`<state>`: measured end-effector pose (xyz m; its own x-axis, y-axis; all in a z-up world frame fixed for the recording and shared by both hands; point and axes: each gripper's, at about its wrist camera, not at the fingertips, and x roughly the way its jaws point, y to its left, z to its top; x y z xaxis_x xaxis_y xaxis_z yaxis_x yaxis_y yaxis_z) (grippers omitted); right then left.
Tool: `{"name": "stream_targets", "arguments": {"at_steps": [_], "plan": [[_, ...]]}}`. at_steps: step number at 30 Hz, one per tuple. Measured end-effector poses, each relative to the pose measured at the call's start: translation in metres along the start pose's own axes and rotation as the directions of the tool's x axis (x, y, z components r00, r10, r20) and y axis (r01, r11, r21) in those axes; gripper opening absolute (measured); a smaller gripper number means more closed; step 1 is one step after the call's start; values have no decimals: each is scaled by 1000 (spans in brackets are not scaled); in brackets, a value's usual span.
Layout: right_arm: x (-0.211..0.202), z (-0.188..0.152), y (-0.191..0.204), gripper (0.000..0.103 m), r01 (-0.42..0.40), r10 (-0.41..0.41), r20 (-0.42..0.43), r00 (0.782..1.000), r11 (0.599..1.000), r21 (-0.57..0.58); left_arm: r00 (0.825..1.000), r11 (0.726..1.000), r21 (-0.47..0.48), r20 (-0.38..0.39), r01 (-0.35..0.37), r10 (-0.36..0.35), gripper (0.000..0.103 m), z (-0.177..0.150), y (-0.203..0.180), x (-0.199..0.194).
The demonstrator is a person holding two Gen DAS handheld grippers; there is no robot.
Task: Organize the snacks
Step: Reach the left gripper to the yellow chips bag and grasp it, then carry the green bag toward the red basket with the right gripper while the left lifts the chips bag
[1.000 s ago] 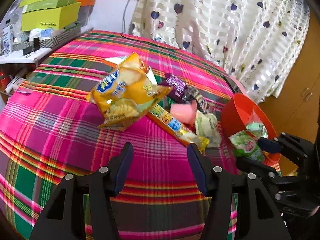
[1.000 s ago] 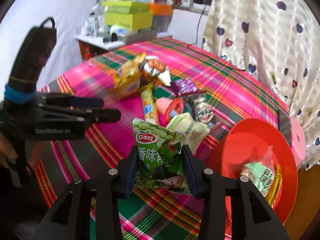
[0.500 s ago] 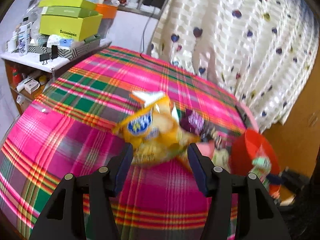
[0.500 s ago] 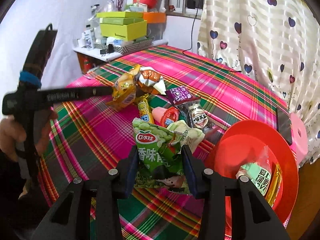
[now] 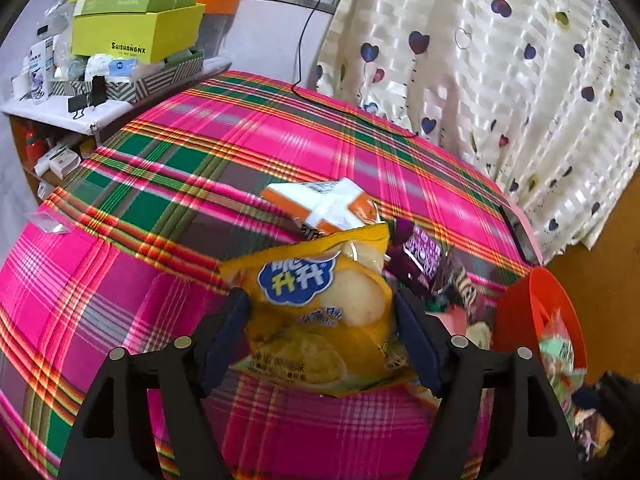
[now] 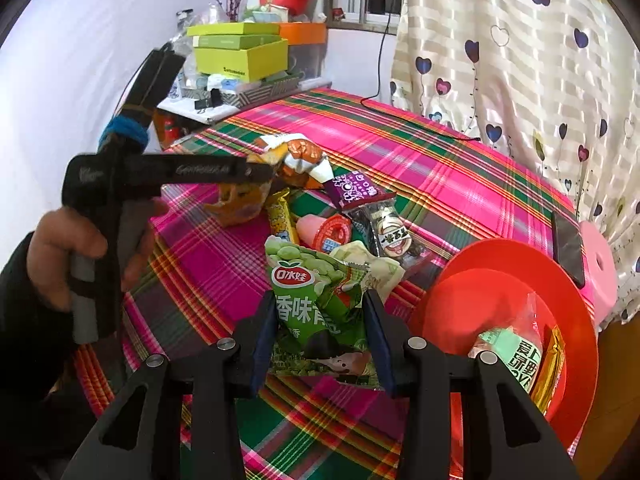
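Observation:
A yellow chip bag (image 5: 320,320) lies on the plaid tablecloth (image 5: 160,280), between the fingers of my left gripper (image 5: 320,300). Its jaws are opening wide and the pads stand at the bag's two sides without squeezing it. My right gripper (image 6: 320,320) is shut on a green pea snack bag (image 6: 308,292), held up just left of the red bowl (image 6: 500,280). The bowl holds a mint-green packet (image 6: 516,356) and a gold one (image 6: 552,356). In the right wrist view, the left gripper (image 6: 260,172) hangs over the yellow bag (image 6: 240,204).
Loose snacks lie mid-table: an orange-white bag (image 5: 328,208), a purple packet (image 6: 356,190), a pink jelly cup (image 6: 328,232), a yellow stick pack (image 6: 280,216). A phone (image 6: 566,240) rests at the table's right edge. A cluttered shelf with yellow-green boxes (image 5: 136,36) stands behind.
My left gripper moved forward across the table to the yellow chip bag and its jaws spread wider around it. The right gripper kept still with the green bag.

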<state>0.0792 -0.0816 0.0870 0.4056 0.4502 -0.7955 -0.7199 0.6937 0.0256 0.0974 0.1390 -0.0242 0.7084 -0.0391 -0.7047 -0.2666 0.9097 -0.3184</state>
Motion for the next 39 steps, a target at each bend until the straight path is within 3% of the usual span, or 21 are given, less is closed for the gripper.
{"name": "stream_targets", "arguments": {"at_steps": [9,18,23,31,39], "plan": [[1,-1,1,40,-17,17,5,1000,1000,-1,999,998,55,-37,-20,22,83,-13,3,8],[-1,-2,0,40,-12,12,8,1000,1000,11,998,991,122,-30,-54,58,85,-11,-5,19],[-3,-2,-1,40,-12,12,13,1000,1000,15,995,990,127,-70,-64,73,86,-11,-4,30],[-9,-4,-5,40,-3,2,30,1000,999,33,995,985,146,-32,-91,97,73,-24,-10,9],[-16,-5,-3,40,-1,-1,49,999,999,39,995,982,158,36,-103,98,71,-33,-23,-27]]}}
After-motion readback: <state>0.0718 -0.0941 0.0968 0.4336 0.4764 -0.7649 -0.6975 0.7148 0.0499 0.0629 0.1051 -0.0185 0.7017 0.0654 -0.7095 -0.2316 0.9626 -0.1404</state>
